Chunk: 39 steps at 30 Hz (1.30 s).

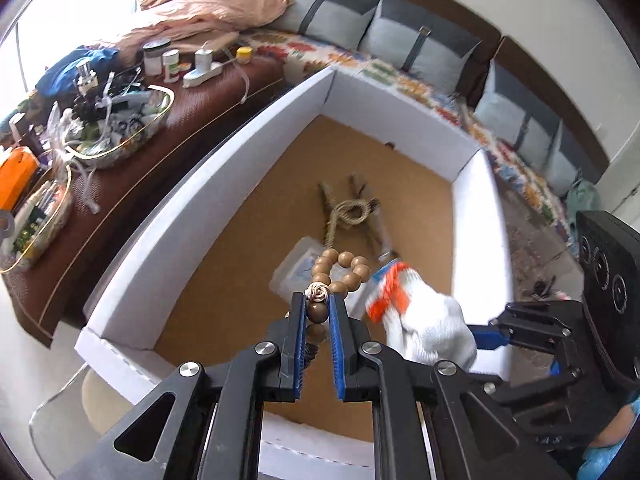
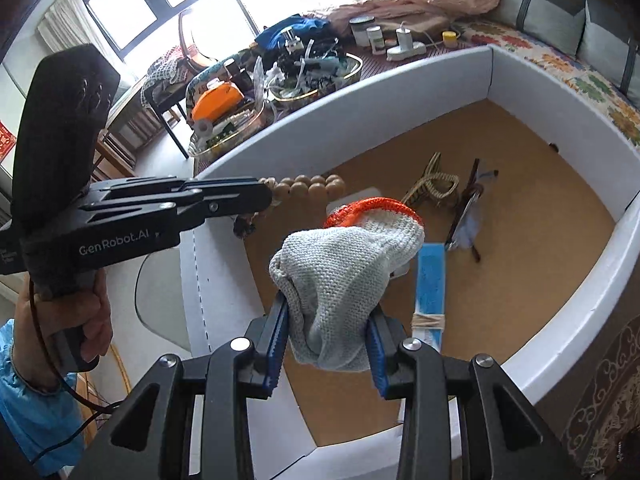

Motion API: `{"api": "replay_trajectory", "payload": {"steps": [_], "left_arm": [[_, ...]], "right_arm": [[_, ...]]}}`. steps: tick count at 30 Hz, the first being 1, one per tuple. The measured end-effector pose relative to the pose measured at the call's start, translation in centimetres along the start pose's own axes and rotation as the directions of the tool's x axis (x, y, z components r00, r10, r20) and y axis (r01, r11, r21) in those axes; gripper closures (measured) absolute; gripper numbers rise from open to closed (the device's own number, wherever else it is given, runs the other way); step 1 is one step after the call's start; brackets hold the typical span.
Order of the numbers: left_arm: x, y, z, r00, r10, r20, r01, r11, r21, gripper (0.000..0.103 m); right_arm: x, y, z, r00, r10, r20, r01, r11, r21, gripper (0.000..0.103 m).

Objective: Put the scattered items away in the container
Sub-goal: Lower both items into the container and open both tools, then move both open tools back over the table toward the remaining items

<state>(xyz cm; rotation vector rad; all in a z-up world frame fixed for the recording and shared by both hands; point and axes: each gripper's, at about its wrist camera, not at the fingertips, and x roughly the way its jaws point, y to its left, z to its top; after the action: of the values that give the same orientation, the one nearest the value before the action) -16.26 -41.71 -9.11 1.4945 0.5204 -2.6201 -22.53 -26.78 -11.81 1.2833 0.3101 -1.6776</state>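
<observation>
2 hand-held grippers hover over an open white box (image 1: 224,168) with a brown floor. The left gripper (image 1: 318,312) is clamped on a string of wooden beads (image 1: 340,270), which loops up past its fingertips. The right gripper (image 2: 326,330) is clamped on a bunched white knit glove (image 2: 344,276) with an orange cuff. Already lying on the box floor are a coil of rope (image 2: 434,186), a blue strip bound with a rubber band (image 2: 430,280) and a clear plastic packet (image 1: 296,268).
</observation>
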Motion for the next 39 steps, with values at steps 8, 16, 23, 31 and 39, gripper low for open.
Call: {"api": "replay_trajectory", "payload": {"steps": [8, 16, 23, 31, 39], "left_arm": [[-0.3, 0.5, -0.3, 0.998, 0.070, 0.004, -0.070, 0.997, -0.029, 0.000], [-4.1, -1.4, 0.5, 0.994, 0.075, 0.074, -0.074, 0.997, -0.021, 0.000], [-6.4, -7.2, -1.1, 0.994, 0.042, 0.096, -0.048, 0.997, 0.057, 0.000], [-5.8, -19.0, -7.6, 0.988, -0.143, 0.066, 0.129, 0.975, 0.181, 0.000], [1.2, -32.5, -14.2, 0.974, -0.199, -0.110, 0.226, 0.893, 0.389, 0.000]], "right_arm": [[-0.5, -1.4, -0.3, 0.998, -0.059, 0.036, 0.057, 0.997, 0.060, 0.048], [-5.7, -2.5, -0.2, 0.988, -0.067, 0.139, 0.047, 0.988, 0.145, 0.048], [-11.2, -2.2, -3.9, 0.975, -0.097, 0.201, 0.051, 0.973, 0.226, 0.048], [-18.9, -6.1, -19.1, 0.918, -0.223, 0.327, 0.094, 0.925, 0.368, 0.048], [-25.7, -9.9, -40.3, 0.713, -0.526, 0.464, 0.235, 0.803, 0.548, 0.048]]}}
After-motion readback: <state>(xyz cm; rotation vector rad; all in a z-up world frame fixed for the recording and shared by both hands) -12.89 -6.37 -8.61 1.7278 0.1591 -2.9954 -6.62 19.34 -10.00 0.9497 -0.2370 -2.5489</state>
